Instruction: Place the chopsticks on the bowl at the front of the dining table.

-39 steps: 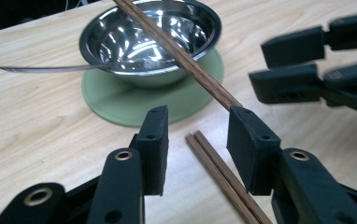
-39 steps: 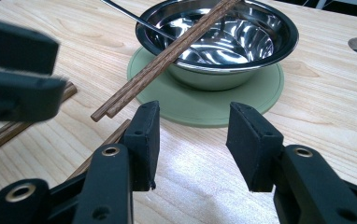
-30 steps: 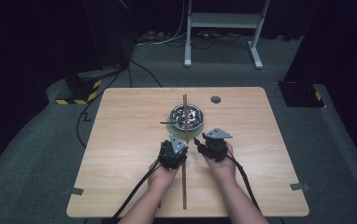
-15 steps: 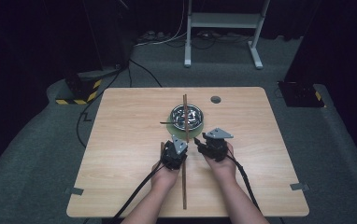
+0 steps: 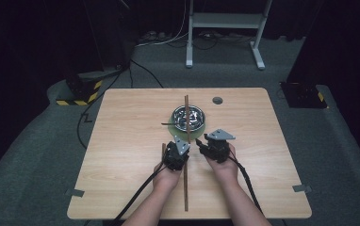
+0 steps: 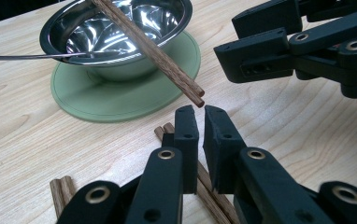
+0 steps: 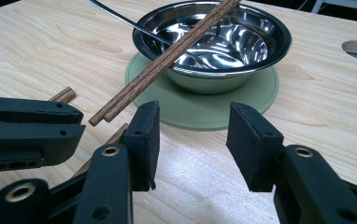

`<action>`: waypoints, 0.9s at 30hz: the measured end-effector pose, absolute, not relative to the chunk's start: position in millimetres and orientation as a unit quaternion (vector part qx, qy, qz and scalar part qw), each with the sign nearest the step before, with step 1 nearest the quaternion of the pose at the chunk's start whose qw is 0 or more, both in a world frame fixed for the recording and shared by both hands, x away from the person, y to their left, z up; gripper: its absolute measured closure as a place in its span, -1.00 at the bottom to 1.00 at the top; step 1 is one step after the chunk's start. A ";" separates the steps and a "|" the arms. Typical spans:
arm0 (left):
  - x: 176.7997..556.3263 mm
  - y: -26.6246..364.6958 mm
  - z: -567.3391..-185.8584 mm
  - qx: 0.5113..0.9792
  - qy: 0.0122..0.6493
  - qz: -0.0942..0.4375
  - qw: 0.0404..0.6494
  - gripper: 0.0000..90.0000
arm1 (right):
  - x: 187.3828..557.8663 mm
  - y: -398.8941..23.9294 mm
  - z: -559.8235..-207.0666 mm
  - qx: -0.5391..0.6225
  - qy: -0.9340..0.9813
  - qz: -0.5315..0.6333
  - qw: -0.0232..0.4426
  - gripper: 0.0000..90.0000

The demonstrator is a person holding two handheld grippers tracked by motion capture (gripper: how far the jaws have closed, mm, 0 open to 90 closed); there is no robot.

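Observation:
A steel bowl (image 5: 187,117) sits on a green mat (image 5: 171,127) with a thin spoon handle (image 6: 22,57) sticking out to the left. A pair of brown chopsticks (image 5: 186,106) rests across the bowl's rim, its near end (image 6: 196,93) hanging just past my left gripper (image 6: 199,112). The jaws of that gripper have just been closing and stand shut with nothing between them. Beneath it a second pair of chopsticks (image 5: 186,188) lies on the table. My right gripper (image 7: 195,114) is open and empty, facing the bowl (image 7: 214,42).
A third pair of chopsticks (image 6: 62,191) lies left of my left gripper (image 5: 174,146), partly under the hand. My right gripper (image 5: 200,142) is close beside the left one. A round hole (image 5: 217,100) is in the wooden table (image 5: 121,141) behind the bowl.

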State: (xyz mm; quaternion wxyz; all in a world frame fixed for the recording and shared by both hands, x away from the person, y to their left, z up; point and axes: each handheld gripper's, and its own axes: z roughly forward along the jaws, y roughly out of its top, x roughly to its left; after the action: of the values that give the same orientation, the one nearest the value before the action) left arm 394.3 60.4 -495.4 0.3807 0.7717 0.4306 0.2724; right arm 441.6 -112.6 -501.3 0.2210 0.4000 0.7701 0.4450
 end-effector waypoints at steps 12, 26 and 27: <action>397.0 60.5 -495.7 0.771 0.434 0.271 0.380 0.87 | 441.6 -112.3 -501.3 0.400 0.769 0.446 0.222 0.21; 400.2 61.6 -497.1 0.774 0.432 0.272 0.375 0.88 | 441.2 -112.2 -500.9 0.400 0.770 0.446 0.219 0.21; 400.4 61.3 -497.2 0.773 0.432 0.273 0.376 0.88 | 441.1 -112.2 -500.9 0.400 0.770 0.446 0.219 0.21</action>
State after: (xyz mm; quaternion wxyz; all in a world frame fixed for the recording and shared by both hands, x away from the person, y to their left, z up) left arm 400.4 61.3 -497.2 0.3764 0.7729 0.4317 0.2730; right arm 441.1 -112.2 -500.9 0.2192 0.4002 0.7699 0.4461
